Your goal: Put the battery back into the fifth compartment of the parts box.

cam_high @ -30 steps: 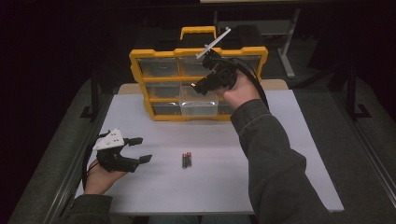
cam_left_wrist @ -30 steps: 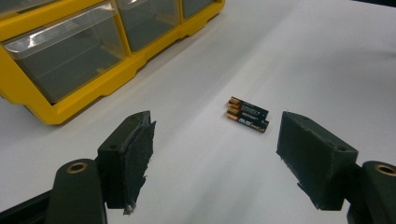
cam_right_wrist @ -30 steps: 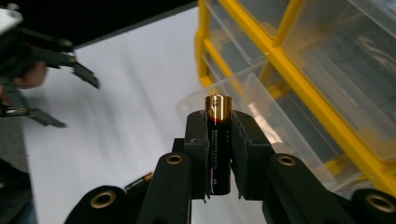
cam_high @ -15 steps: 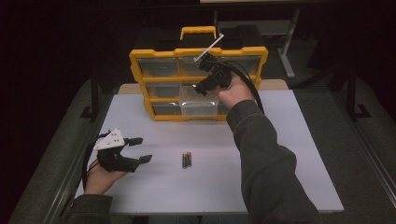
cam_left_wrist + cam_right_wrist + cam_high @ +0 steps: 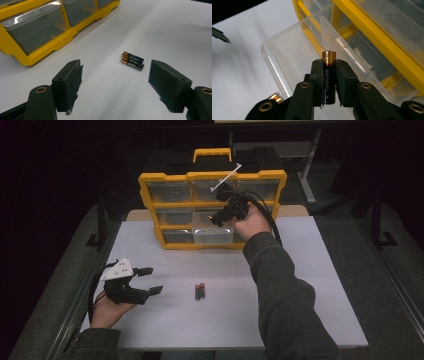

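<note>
- The right gripper (image 5: 329,75) holds one battery (image 5: 329,75) upright between its jaws, gold cap at twelve o'clock, the pads pressing on its black sides.
- In the high view the right gripper (image 5: 220,215) hangs over the open clear drawer (image 5: 212,232), which is pulled out of the yellow organizer (image 5: 150,195) at the bottom row's middle.
- In the right gripper view the drawer's clear wall (image 5: 294,50) lies behind and around the battery; whether the battery's lower end is inside the rim is hard to judge.
- The left gripper (image 5: 145,280) lies low on the white table (image 5: 310,270) at about eight o'clock from the table's middle, jaws spread wide, nothing between them.
- Two more batteries (image 5: 199,291) lie side by side, touching, on the table at three o'clock from the left gripper, well apart from it.
- In the left gripper view those batteries (image 5: 133,61) sit beyond the open jaws, toward one o'clock.
</note>
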The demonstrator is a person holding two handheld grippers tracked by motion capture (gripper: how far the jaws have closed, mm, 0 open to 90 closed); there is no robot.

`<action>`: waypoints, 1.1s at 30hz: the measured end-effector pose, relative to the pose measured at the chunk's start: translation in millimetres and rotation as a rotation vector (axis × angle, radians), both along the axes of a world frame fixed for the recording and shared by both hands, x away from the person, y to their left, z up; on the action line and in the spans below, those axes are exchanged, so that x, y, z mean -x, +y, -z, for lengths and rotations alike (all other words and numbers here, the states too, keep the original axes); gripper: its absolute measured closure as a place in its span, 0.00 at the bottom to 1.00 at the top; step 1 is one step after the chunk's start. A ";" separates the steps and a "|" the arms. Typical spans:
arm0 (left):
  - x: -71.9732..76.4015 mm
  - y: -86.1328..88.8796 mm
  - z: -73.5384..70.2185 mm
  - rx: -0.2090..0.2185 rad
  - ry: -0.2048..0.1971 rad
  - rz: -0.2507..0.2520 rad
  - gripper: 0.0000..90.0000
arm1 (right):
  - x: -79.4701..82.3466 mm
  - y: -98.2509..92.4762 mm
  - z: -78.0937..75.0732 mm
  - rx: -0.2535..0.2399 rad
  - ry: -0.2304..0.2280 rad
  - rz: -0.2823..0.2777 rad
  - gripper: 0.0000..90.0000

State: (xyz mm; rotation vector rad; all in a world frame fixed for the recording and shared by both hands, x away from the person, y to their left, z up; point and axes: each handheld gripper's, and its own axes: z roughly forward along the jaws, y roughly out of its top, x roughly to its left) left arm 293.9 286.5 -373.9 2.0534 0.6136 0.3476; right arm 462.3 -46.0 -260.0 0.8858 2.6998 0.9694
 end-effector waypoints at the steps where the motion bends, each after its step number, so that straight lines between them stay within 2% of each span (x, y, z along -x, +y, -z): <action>1: 0.1 0.1 -0.2 -0.001 0.001 0.000 0.29 | -0.5 0.4 1.4 0.005 -0.006 -0.004 0.82; 4: -0.1 0.9 -0.6 -0.001 0.003 0.001 0.29 | -0.5 1.3 1.4 0.002 -0.009 0.007 0.78; 10: -0.9 1.2 0.1 0.001 0.003 0.000 0.29 | 0.5 -4.0 -3.3 -0.017 -0.003 0.022 0.78; 17: -0.2 1.5 -0.3 -0.001 0.007 -0.003 0.29 | 9.5 -6.7 -10.7 -0.054 -0.008 0.010 0.76; 24: -0.4 3.4 -1.3 0.002 -0.002 -0.004 0.29 | 28.6 -12.3 -24.1 -0.101 -0.015 -0.003 0.74; 28: -0.5 3.1 -1.5 -0.007 -0.002 -0.004 0.29 | 39.8 -14.5 -28.9 -0.107 -0.032 -0.019 0.73; 32: 0.0 3.1 -2.0 -0.001 -0.003 -0.007 0.29 | 51.8 -13.8 -30.7 -0.113 -0.039 -0.028 0.71; 33: -0.1 2.6 -1.2 0.015 0.000 -0.011 0.29 | 54.8 -13.6 -30.6 -0.114 -0.048 -0.034 0.70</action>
